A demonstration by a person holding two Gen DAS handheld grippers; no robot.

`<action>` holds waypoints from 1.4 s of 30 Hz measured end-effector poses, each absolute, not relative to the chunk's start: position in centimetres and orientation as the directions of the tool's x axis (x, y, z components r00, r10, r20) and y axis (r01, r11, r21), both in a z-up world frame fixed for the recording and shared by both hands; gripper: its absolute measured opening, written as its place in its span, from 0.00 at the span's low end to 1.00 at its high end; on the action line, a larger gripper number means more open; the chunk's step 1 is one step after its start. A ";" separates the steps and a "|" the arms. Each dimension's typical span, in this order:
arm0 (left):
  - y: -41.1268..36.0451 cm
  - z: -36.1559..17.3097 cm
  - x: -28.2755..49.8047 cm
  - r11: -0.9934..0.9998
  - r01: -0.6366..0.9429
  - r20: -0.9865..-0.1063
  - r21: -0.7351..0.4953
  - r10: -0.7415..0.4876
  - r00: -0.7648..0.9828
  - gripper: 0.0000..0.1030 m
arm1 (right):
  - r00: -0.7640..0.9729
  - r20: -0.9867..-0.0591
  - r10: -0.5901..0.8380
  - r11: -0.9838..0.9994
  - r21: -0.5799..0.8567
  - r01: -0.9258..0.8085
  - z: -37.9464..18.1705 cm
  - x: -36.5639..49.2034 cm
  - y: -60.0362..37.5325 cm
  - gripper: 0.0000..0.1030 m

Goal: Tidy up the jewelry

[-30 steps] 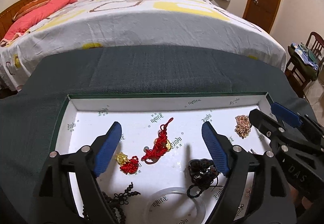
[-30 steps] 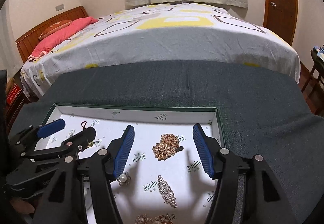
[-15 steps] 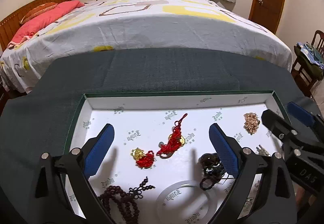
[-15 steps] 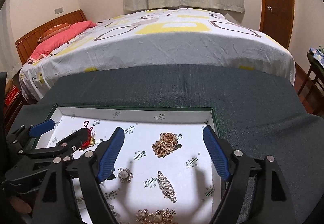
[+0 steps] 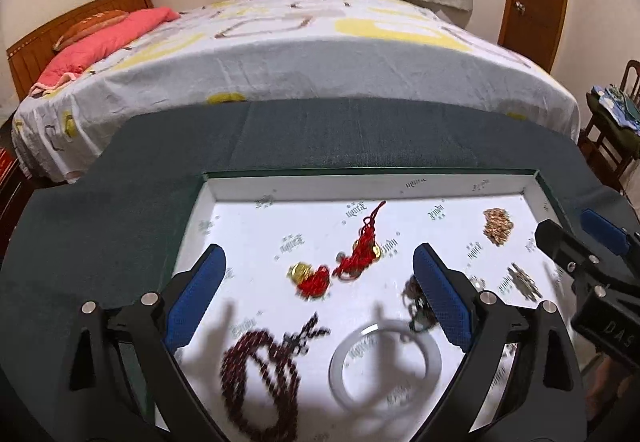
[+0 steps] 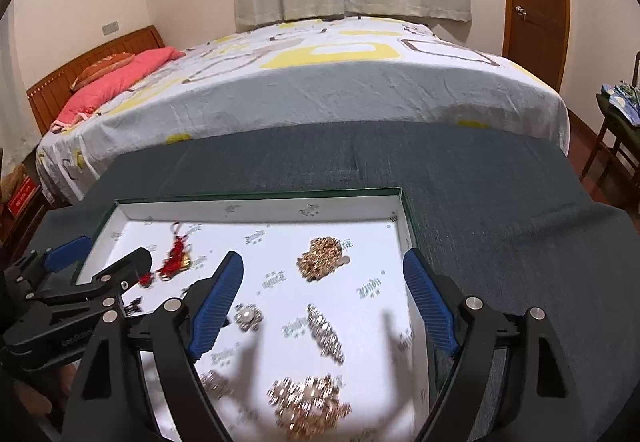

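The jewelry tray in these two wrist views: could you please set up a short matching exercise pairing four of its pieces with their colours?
Things:
1. bead necklace
2. bangle
3. knotted tassel charm
4. chain cluster near the tray's far right corner

Colours:
A. red with gold coins
B. rose gold
C. dark maroon
D. white

Pairs: 1-C, 2-D, 3-A, 4-B
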State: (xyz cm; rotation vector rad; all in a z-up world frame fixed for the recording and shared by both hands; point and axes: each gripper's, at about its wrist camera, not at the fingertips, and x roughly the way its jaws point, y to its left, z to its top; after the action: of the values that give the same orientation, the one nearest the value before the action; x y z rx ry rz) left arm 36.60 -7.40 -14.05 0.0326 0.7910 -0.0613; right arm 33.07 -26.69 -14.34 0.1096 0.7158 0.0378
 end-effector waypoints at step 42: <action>-0.6 4.4 -1.6 0.997 -0.061 -0.413 -0.049 0.036 0.910 0.95 | 0.926 -0.370 0.078 0.997 0.037 -0.069 1.6 0.3 -27.7 0.81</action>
State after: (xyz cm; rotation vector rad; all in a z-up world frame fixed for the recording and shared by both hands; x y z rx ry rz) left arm -1.56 -0.64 4.38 -0.0610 0.4244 0.0500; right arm 0.32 -27.68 1.60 0.0235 0.3800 0.0751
